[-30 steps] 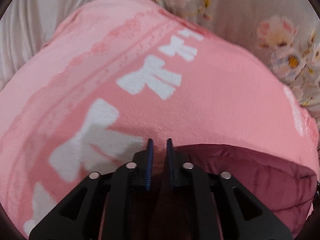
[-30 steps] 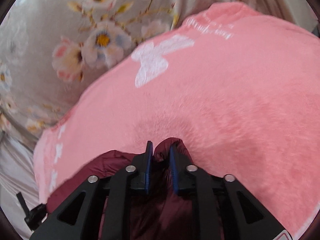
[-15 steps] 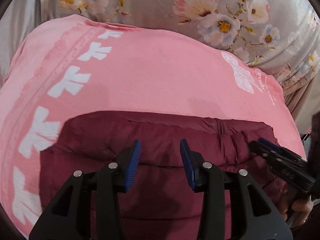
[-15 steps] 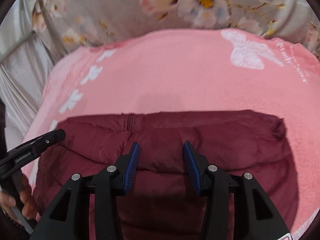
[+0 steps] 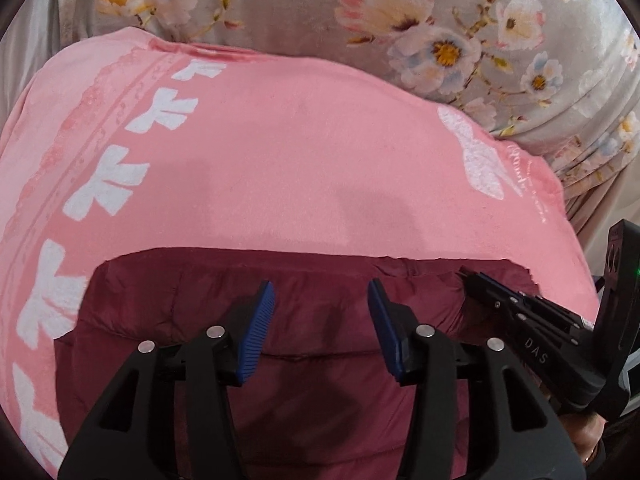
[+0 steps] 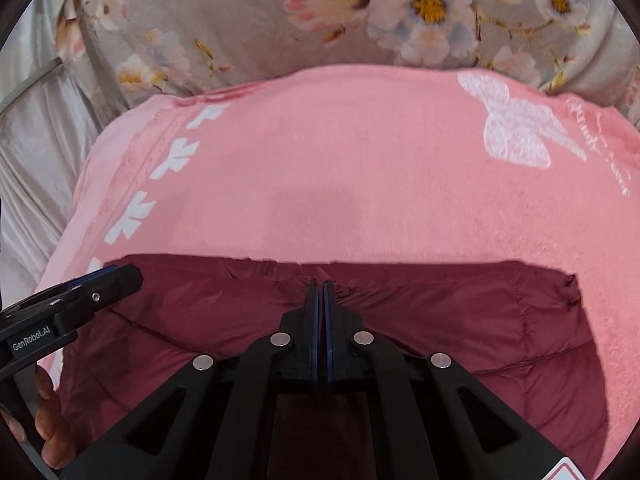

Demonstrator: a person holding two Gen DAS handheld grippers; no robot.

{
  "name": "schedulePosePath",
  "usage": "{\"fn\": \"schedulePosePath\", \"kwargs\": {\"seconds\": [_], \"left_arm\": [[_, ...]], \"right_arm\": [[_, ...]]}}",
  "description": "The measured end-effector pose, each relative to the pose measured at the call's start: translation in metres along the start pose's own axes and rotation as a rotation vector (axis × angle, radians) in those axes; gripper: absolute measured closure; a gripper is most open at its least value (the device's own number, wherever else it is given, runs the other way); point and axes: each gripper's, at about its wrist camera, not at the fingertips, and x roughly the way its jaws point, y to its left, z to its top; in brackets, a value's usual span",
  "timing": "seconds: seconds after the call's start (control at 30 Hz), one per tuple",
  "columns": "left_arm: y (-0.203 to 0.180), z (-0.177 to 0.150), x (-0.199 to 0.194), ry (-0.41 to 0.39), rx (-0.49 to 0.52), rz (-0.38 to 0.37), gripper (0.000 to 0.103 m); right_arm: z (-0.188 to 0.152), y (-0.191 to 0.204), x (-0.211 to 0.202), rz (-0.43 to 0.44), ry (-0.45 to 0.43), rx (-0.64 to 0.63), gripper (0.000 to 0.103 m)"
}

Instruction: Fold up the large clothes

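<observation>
A dark maroon quilted garment point(image 5: 320, 380) lies folded flat on a pink blanket point(image 5: 300, 168); it also shows in the right wrist view point(image 6: 460, 320). My left gripper point(image 5: 321, 292) is open and empty, held just above the garment's middle. My right gripper point(image 6: 319, 286) is shut with nothing between its pads, held over the garment near its far edge. It also shows at the right of the left wrist view point(image 5: 468, 276). The left gripper shows at the left of the right wrist view point(image 6: 120, 276).
The pink blanket point(image 6: 360, 168) has white bow prints and a white butterfly point(image 6: 516, 124). Behind it hangs grey floral fabric point(image 5: 440, 32), with pale plain cloth point(image 6: 36, 132) at the left.
Both grippers let go of the maroon garment and pulled back from it. The right gripper opened, then shut empty. The left gripper opened and stays open.
</observation>
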Motion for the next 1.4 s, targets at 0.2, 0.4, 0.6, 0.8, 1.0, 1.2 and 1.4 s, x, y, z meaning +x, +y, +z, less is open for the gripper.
{"fn": "schedulePosePath", "kwargs": {"seconds": [0.2,0.4,0.6,0.8,1.0,1.2,1.4], "left_arm": [[0.004,-0.015,0.042,0.008,0.012,0.042,0.055],[0.003,-0.025,0.049,-0.058,0.025,0.055,0.052],[-0.003,-0.027,0.054,-0.077,0.061,0.082,0.047],[-0.007,-0.029,0.058,-0.076,0.083,0.097,0.041],[-0.011,-0.028,0.062,-0.076,0.097,0.132,0.036],[-0.005,-0.027,0.059,-0.088,0.066,0.145,0.032],[0.002,-0.047,-0.006,-0.145,-0.065,0.080,0.032]], "right_arm": [[-0.012,-0.020,0.030,0.044,0.045,0.077,0.101],[-0.021,-0.022,0.035,0.061,0.020,0.077,0.101],[-0.024,-0.018,0.034,0.039,-0.008,0.053,0.101],[-0.024,-0.022,0.035,0.058,-0.017,0.074,0.102],[-0.024,-0.024,0.034,0.072,-0.030,0.093,0.102],[-0.029,-0.046,0.011,0.105,-0.167,0.214,0.097],[-0.054,-0.033,-0.044,0.038,-0.222,0.170,0.088]]}}
